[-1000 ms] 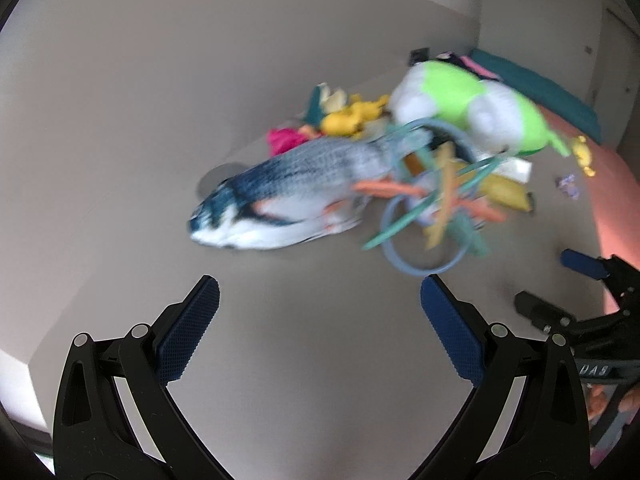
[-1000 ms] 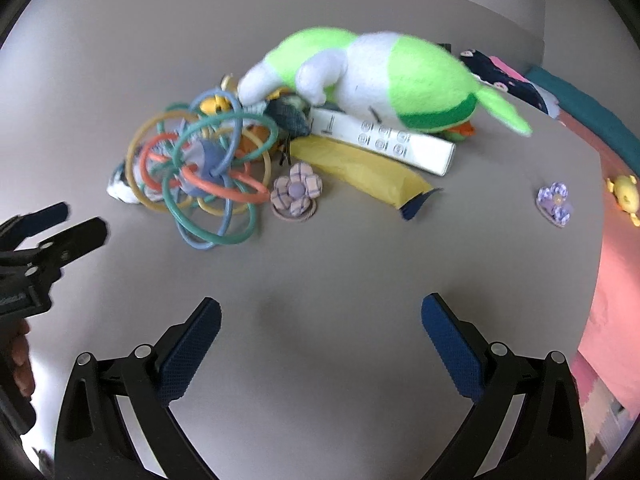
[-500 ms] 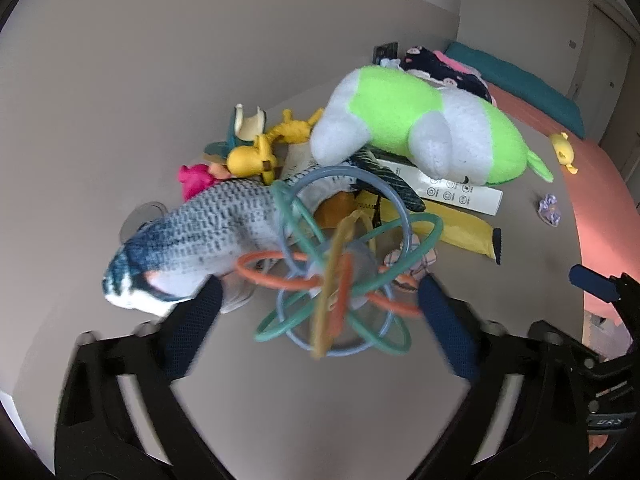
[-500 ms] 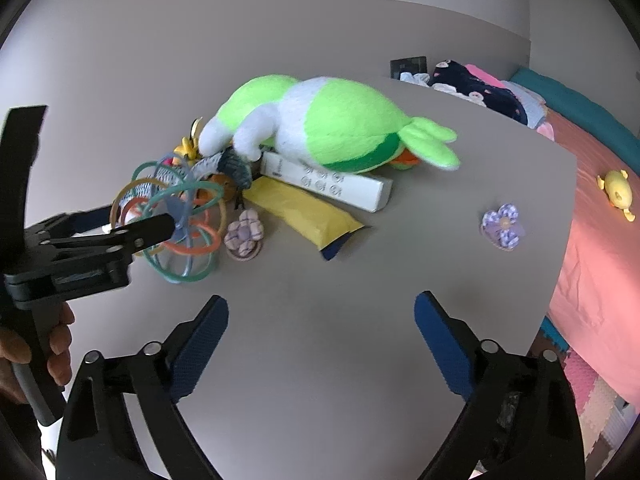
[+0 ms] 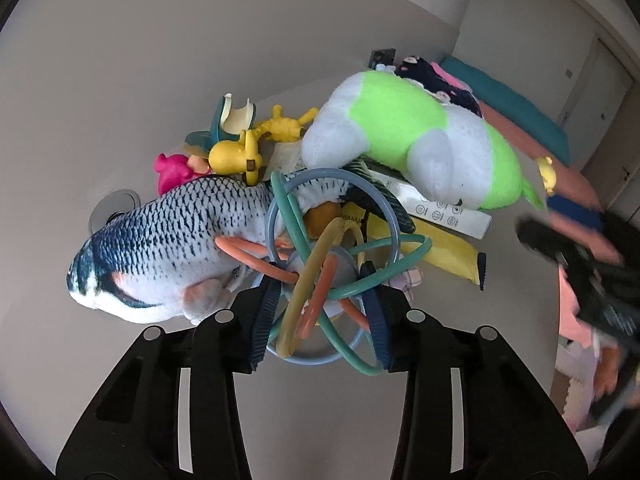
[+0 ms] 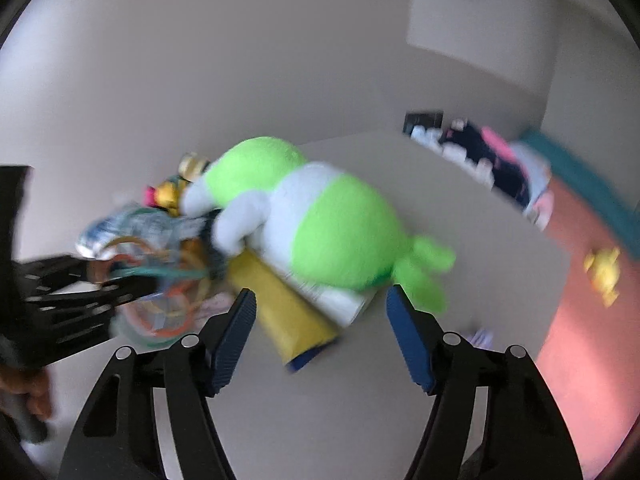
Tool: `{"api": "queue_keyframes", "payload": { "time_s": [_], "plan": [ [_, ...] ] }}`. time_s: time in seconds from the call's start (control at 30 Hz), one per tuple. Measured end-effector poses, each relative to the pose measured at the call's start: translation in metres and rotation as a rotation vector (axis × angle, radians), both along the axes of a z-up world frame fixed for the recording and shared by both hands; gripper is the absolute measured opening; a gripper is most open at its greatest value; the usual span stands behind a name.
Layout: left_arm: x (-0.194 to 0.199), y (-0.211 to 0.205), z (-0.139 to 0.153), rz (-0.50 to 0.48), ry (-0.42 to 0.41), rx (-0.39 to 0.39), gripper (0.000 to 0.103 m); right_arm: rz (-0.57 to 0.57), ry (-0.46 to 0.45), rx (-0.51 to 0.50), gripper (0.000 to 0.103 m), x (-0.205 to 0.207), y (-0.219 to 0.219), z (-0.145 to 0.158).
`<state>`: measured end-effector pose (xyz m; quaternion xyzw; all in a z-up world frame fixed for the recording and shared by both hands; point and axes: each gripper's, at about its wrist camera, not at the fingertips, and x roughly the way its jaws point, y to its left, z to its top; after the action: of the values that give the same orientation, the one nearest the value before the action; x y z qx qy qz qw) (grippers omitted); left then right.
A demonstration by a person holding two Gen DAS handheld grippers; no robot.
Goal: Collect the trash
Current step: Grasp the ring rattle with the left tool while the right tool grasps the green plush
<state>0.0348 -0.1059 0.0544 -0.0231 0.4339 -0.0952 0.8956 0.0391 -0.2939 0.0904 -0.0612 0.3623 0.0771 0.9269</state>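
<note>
Ring ball (image 5: 324,264) — the tangle of teal, orange, yellow and blue loops — sits on the grey table (image 5: 120,80), front of the toy pile. Left gripper (image 5: 320,320) has it between the blue pads, jaws closing; the loops look touched on both sides, so I read it as clamped, or very nearly. Not lifted that I can see.

Around it, by the left wrist view: plush fish (image 5: 172,240) at 9 o'clock, touching the loops. Yellow rubber figure (image 5: 236,154) and pink one (image 5: 172,168) at 11. Green-and-white plush (image 5: 416,148) at 1–2 o'clock, lying over a white remote (image 5: 444,210). Yellow packet (image 5: 444,248) at 3, just beside the ball.

Right gripper (image 6: 320,328) is blurred, jaws apart and closing, nothing pressed between them. Yellow packet end and remote edge lie ahead of it, between the pad lines. Not touching, as far as the blur allows.

Progress: early. No bin or bag in view. The whole pile is on the table; nothing is visibly collected. Left to do: lift the ball out without dragging the fish, then everything else.
</note>
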Motion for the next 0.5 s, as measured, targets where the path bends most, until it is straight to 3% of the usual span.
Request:
{"api": "queue_keyframes", "payload": {
  "time_s": [0.1, 0.17, 0.2, 0.23, 0.33, 0.5],
  "plan": [
    [-0.001, -0.007, 0.001, -0.015, -0.012, 0.04, 0.041, 0.025, 0.031, -0.122, 0.07, 0.028, 0.01, -0.008],
    [-0.001, -0.007, 0.002, -0.025, -0.013, 0.044, 0.041, 0.031, 0.057, -0.148, 0.069, 0.04, 0.012, -0.016],
    [0.0, -0.006, 0.002, -0.028, -0.013, 0.037, 0.041, 0.032, 0.059, -0.169, 0.064, 0.045, 0.014, -0.02],
    [0.0, -0.004, 0.002, -0.031, -0.015, 0.023, 0.041, 0.032, 0.067, -0.179, 0.051, 0.049, 0.014, -0.024],
    [0.0, 0.003, 0.0, -0.026, -0.016, -0.022, 0.041, 0.025, 0.105, -0.096, 0.026, 0.055, 0.005, -0.03],
    [-0.009, -0.002, 0.004, -0.005, -0.07, -0.01, 0.04, -0.008, 0.017, 0.076, 0.019, 0.039, -0.015, -0.007]
  ]
}}
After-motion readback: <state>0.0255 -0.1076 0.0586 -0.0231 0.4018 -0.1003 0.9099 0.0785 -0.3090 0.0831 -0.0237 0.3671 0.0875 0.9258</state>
